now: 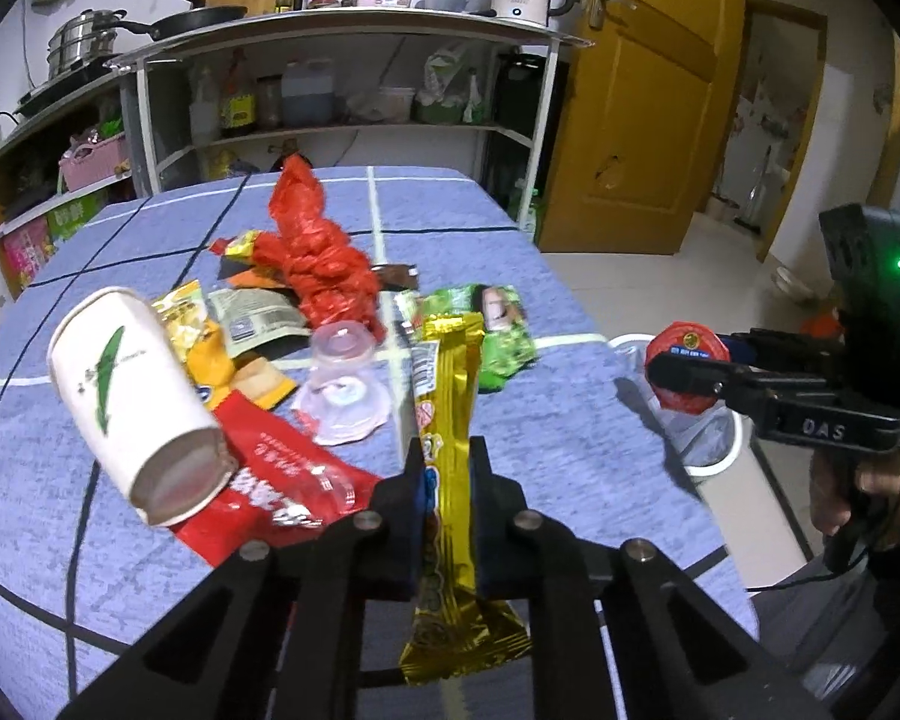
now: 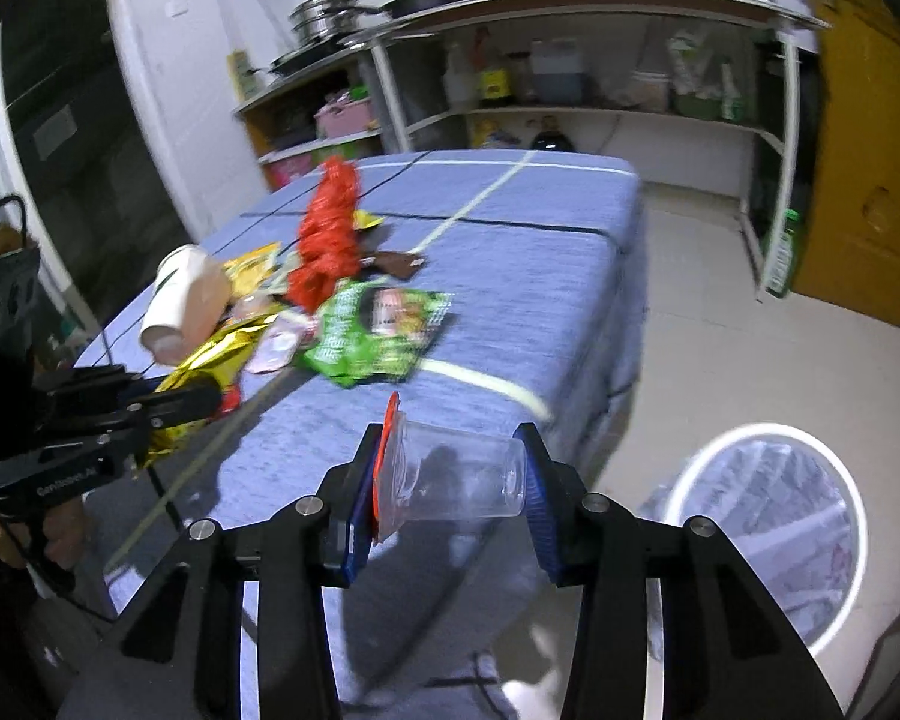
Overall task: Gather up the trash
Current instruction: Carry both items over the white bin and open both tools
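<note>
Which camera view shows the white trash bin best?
The right wrist view: the white trash bin shows its whole rim and liner on the floor. In the left wrist view the right claw hides most of it.

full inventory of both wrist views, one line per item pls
paper cup: 1, white, lying on table, left
plastic bag: 1, red, crumpled, table middle
green wrapper: 1, green, table right
red wrapper: 1, red, flat, near cup
jelly cup: 1, clear, upside down on table
gold wrapper: 1, gold, in left gripper
lidded cup: 1, clear, red lid, in right gripper
bin: 1, white rim, floor beside table
table: 1, blue cloth
left gripper: black, shut on gold wrapper
right gripper: black, shut on lidded cup
</note>
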### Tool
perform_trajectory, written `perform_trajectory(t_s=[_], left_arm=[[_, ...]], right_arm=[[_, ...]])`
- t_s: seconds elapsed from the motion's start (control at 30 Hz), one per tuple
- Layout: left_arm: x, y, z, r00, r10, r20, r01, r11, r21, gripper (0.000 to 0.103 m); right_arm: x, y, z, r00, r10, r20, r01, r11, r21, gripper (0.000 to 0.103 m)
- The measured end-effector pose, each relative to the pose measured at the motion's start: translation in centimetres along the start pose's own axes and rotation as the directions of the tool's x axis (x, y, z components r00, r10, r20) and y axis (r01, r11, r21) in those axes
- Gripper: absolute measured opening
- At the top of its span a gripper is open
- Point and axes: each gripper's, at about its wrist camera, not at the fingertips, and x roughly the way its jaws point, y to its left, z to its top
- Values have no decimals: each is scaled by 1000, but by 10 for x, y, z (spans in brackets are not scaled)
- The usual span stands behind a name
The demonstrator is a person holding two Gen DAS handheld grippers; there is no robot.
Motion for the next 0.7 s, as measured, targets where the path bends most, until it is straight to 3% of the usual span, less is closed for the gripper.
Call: perform_trajectory(t_s=[0.33, 0.5, 0.7], left_arm=[[30, -92, 36, 989, -144, -26, 146, 985, 94, 12], [71, -146, 53, 972, -217, -90, 226, 968, 112, 12], [135, -191, 65, 952, -221, -212, 243, 966, 87, 12]], right_arm=[[-24, -91, -28, 989, -150, 1, 147, 974, 173, 43], [-24, -138, -47, 975, -216, -44, 220, 943, 249, 44], [-16, -187, -68, 958, -265, -113, 287, 911, 297, 44]])
